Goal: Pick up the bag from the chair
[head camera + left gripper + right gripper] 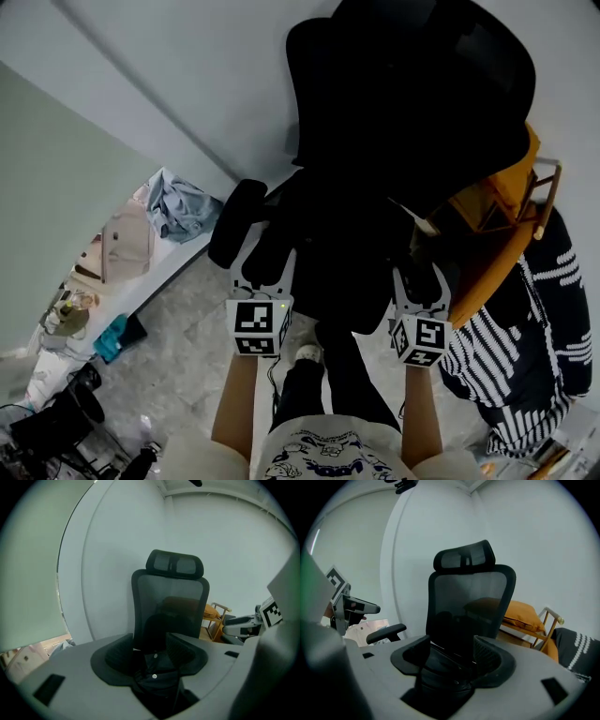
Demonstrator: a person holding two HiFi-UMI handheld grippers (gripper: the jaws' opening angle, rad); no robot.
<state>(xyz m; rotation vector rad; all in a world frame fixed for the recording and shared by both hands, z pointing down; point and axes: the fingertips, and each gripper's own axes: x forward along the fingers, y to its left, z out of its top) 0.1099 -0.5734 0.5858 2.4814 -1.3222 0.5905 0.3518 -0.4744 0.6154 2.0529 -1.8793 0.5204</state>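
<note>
Two grippers sit low over the seat of the black office chair, where the bag lies slumped against the foot of the backrest. The left gripper and the right gripper both have their jaws spread wide. Each has the bag's dark cloth in the gap, and neither has clamped on it.

We judge the step in hand to be the grasp itself. To do it well, we would push each gripper a little deeper so the pads meet a thick fold or a strap, not a thin skin of cloth that could slide out. We would close both sides together, then lift straight up so the load does not swing. The armrest stands just beside the left gripper, so the lift should clear it. Black cloth on a black seat makes the edges hard to read, so we would rely on the gripper views.

The bag is matt, soft and shapeless, probably light and floppy. Two small pale studs show on it in the left gripper view. In the right gripper view the bag bulges up between the jaws, and a thin line crosses its top, a seam or a strap, we cannot tell which.
</note>
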